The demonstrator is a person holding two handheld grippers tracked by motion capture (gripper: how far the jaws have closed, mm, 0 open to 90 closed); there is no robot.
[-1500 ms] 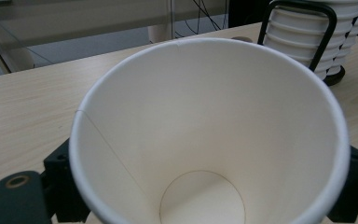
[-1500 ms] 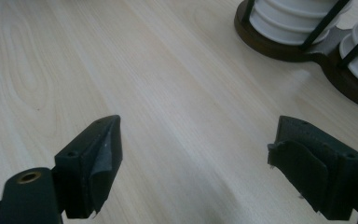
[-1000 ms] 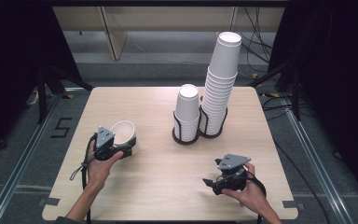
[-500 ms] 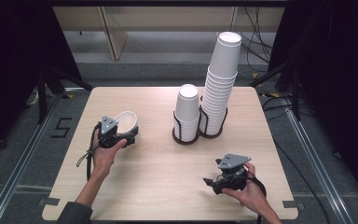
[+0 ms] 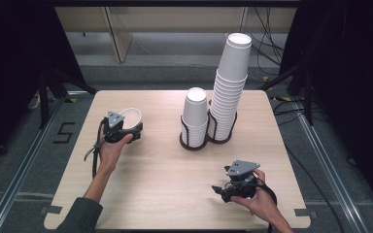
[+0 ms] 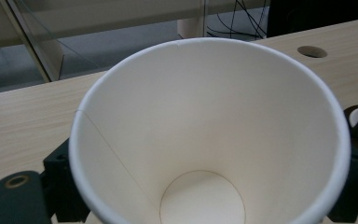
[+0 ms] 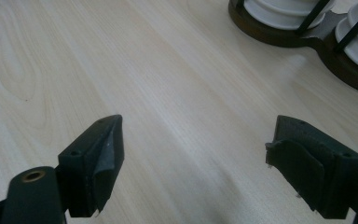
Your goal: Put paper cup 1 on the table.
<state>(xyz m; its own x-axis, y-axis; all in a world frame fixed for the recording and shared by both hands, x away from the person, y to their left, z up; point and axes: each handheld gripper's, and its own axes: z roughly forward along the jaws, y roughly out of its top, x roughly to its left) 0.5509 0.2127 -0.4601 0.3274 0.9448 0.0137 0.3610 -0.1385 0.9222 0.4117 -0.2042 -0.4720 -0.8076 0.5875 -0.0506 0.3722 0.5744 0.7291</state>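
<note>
In the high view my left gripper (image 5: pixel 133 128) is over the left part of the table, shut on a white paper cup (image 5: pixel 130 116) whose mouth tilts up and back toward the hand. In the left gripper view the cup (image 6: pixel 205 140) gapes at the camera, with a black jaw pressed on each side of it. My right gripper (image 5: pixel 222 190) rests near the front right of the table, open, pointing left. Its two pads (image 7: pixel 98 158) stand wide apart over bare wood.
A dark two-ring cup holder (image 5: pixel 190 143) stands at the table's middle back, with a short stack of white cups (image 5: pixel 194 114) and a tall stack (image 5: pixel 229 82). Its base (image 7: pixel 279 35) is ahead of the right gripper. Cables lie on the floor behind.
My left hand has carried the cup away from the person, toward the far side of the table and a little right. The right hand has stayed put.
</note>
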